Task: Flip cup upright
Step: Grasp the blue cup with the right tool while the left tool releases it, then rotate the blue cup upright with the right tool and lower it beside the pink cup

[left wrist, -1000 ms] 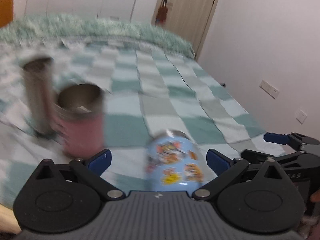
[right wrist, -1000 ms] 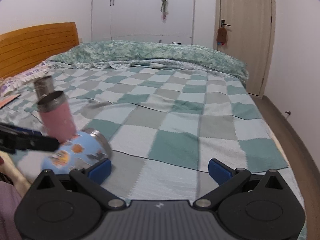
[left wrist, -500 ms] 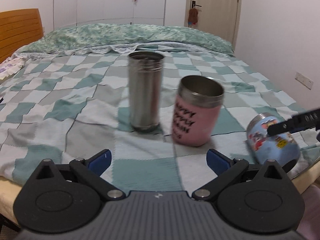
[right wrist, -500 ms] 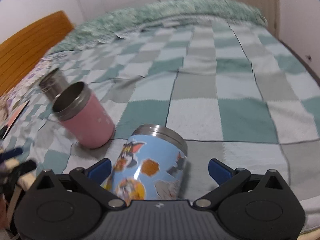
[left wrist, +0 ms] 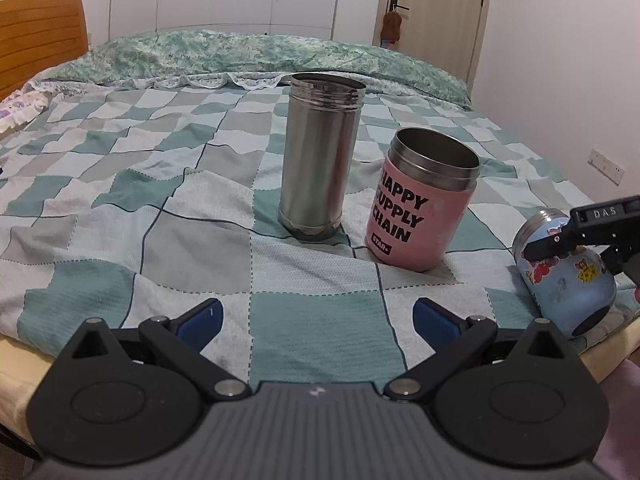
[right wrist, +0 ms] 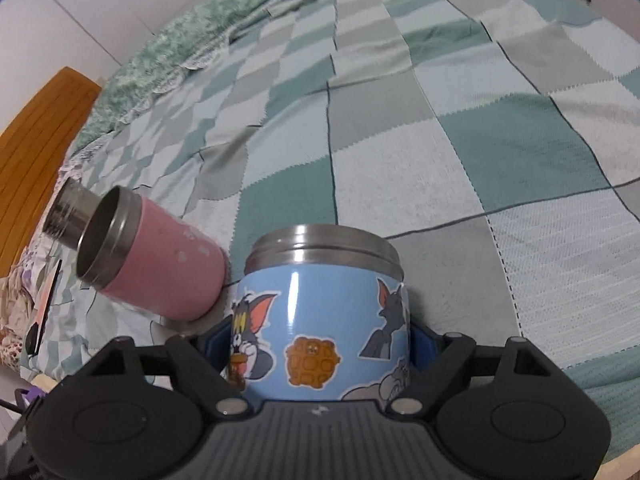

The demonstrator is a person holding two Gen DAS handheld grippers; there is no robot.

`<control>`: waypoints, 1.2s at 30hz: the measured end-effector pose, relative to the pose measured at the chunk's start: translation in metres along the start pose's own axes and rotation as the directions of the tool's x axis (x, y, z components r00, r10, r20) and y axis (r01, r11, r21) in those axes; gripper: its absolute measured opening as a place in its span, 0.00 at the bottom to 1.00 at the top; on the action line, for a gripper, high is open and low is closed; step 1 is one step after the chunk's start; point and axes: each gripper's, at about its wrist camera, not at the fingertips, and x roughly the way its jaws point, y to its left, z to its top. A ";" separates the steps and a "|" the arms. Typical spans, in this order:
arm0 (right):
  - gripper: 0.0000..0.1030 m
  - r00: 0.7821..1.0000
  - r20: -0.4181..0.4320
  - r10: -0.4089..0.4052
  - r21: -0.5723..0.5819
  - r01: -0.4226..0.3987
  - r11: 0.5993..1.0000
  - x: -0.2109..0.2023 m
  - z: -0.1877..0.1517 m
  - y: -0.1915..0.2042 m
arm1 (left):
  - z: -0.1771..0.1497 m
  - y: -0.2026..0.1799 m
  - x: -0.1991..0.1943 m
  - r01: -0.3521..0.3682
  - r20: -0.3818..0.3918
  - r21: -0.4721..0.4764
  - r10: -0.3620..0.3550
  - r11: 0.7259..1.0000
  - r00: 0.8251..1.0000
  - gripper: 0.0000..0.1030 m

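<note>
A light blue cup [right wrist: 320,320] with cartoon stickers lies on its side on the checked bedspread [right wrist: 500,152], steel rim pointing away from me. My right gripper [right wrist: 320,340] has its blue pads on both sides of the cup's body and is shut on it. In the left wrist view the same cup [left wrist: 568,280] lies near the bed's front right edge with a right finger [left wrist: 548,246] across it. My left gripper [left wrist: 316,320] is open and empty, hovering above the bed's front edge, well left of the blue cup.
A pink cup [left wrist: 420,208] lettered "HAPPY SUPPLY CHAIN" and a tall steel flask [left wrist: 320,160] stand upright just left of the blue cup. The wooden headboard [left wrist: 40,36] is far left, a door [left wrist: 436,12] at the back right.
My right gripper moved in over the blue cup and closed its jaws on it. My left gripper swung left and back, away from the blue cup, and now holds still.
</note>
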 end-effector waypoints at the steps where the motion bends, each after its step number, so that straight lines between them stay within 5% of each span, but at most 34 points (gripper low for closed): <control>1: 0.81 1.000 0.008 0.004 -0.008 -0.004 1.000 -0.001 0.000 0.001 | 0.000 0.000 0.000 0.001 0.000 -0.002 -0.001 1.000 1.000 1.00; 8: 0.81 0.988 0.144 0.058 -0.131 -0.039 0.991 -0.024 -0.012 0.012 | 0.003 -0.008 -0.001 0.018 0.015 -0.012 -0.018 1.000 1.000 1.00; 16: 0.81 0.930 0.347 0.123 -0.276 -0.025 0.961 -0.045 -0.020 0.034 | 0.010 -0.024 -0.001 0.033 0.035 -0.001 -0.033 0.999 0.999 1.00; 25: 0.81 0.834 0.552 0.016 -0.352 0.216 0.911 -0.032 -0.001 0.059 | 0.013 -0.039 0.001 0.042 0.048 0.010 -0.042 0.999 0.998 1.00; 29: 0.81 0.862 0.504 -0.062 -0.358 0.274 0.893 0.004 -0.003 0.052 | 0.012 -0.041 0.003 0.035 0.050 0.014 -0.036 0.999 0.998 1.00; 33: 0.81 0.831 0.553 -0.052 -0.394 0.317 0.863 0.014 -0.017 0.055 | 0.011 -0.043 0.002 0.022 0.059 0.022 -0.024 0.999 0.998 1.00; 36: 0.87 0.841 0.540 -0.039 -0.418 0.308 0.855 0.011 -0.018 0.056 | 0.010 -0.044 -0.003 0.016 0.080 0.021 -0.017 1.000 0.997 1.00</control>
